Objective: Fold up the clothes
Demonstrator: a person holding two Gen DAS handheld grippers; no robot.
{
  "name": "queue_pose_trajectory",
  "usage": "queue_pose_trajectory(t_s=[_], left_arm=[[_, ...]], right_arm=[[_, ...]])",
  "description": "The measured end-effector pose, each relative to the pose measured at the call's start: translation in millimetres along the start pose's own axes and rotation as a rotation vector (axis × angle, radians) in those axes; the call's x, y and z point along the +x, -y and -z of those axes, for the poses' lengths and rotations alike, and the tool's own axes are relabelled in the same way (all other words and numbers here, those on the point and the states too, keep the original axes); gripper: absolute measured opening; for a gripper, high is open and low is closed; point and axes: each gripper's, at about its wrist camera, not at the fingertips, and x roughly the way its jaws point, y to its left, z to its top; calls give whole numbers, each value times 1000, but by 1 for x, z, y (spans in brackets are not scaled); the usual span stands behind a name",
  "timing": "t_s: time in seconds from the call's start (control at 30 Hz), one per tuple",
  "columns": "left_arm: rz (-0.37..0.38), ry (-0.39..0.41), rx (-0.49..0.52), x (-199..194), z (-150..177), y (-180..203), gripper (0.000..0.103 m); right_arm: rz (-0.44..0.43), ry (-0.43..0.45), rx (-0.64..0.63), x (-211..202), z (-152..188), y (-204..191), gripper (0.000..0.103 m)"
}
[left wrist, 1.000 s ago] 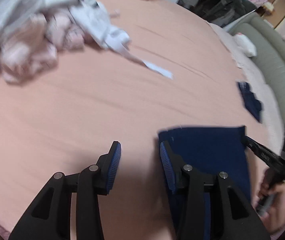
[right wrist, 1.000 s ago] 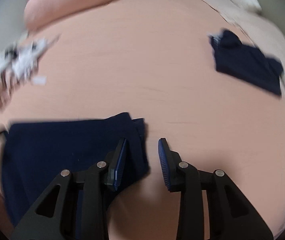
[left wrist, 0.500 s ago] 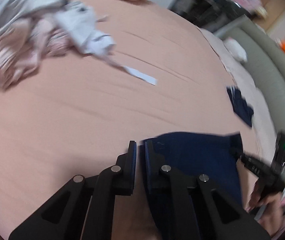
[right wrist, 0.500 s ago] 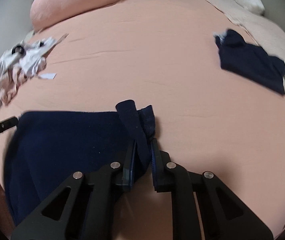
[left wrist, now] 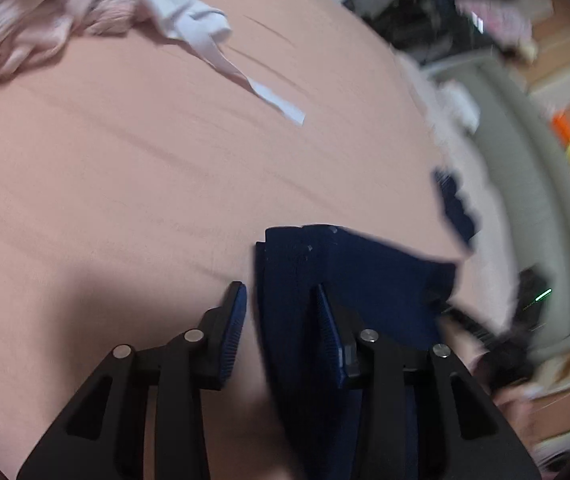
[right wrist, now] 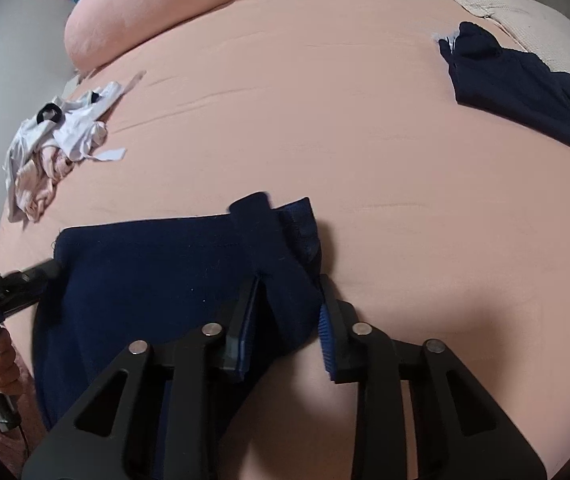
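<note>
Both pairs of fingers, clamped almost shut half a second ago, are parting again, and the navy garment on the pink bed now has raised, bunched corners. Farthest left lies a crumpled pile of white and pink clothes, untouched and still to be folded. Next, the left gripper is opening with the garment's left edge standing between its fingers; in the blurred left view the cloth seems to rest against the right finger while the left finger stands clear, so no firm grip shows. Across the garment, the right gripper is also opening, a lifted ridge of the right corner between its fingers, loosely touched at most. Farthest right, another dark garment lies near the bed's edge, apparently already folded. Judging from this, the fold of the navy piece is under way and the pile remains.
</note>
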Motion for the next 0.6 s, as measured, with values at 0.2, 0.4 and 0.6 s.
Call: queue_pose_trajectory(t_s=[0.2,0.4,0.6], left_arm=[[-18,43,127,1,-33,39,11],[-108,18,158,10,-47,32,32],[-74,90,278,-28,-12,55,33]], right_arm=[[33,73,35,-12,-18,-9,10],[28,25,169,15,-36,26,14],[31,177,180,-33,-22,16,37]])
